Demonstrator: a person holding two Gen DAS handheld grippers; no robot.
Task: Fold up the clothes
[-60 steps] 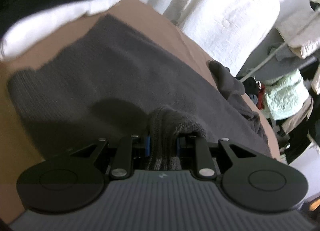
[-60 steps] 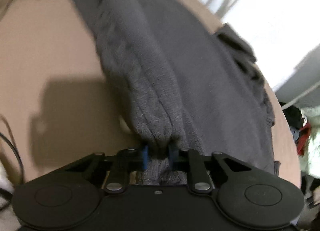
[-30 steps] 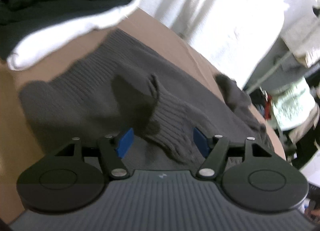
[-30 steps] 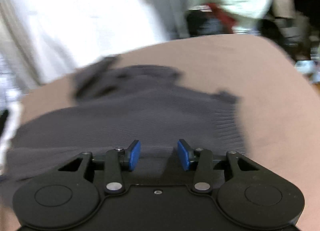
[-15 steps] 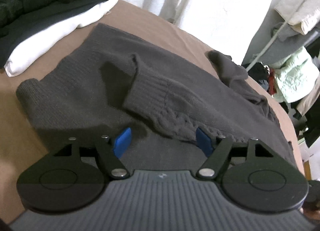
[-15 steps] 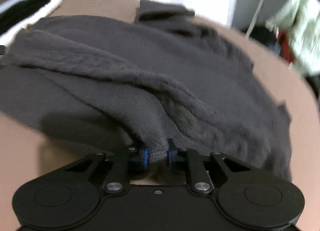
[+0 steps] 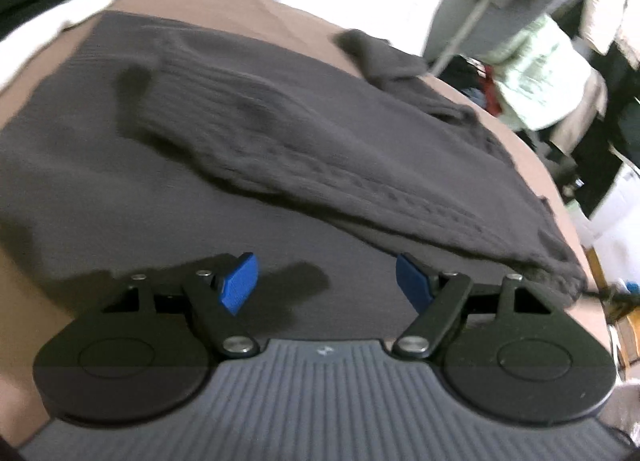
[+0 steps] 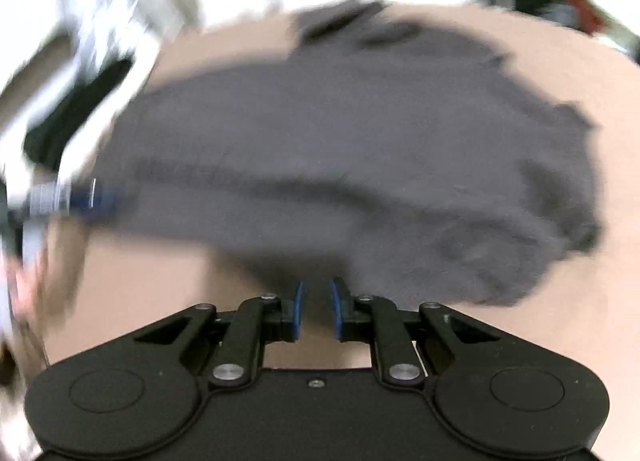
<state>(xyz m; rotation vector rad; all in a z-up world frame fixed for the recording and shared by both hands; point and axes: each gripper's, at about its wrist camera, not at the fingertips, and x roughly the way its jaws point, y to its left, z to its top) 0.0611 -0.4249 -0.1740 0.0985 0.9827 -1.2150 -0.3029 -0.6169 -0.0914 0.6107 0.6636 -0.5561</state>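
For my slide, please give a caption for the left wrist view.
Open left hand-held gripper above a grey sweater, its sleeve folded across the body.

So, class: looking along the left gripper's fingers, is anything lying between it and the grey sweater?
Nothing visible. The left gripper is open directly over the grey sweater, whose folded sleeve lies just ahead.

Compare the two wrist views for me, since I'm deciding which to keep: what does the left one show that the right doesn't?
Left wrist only: the sleeve lying folded across the sweater, sharp enough to see its knit, and the open left gripper. Right wrist only: the right gripper, jaws narrowly apart with nothing between them, just off the sweater's near edge, in a heavily blurred picture. Both: the dark grey sweater on the tan surface.
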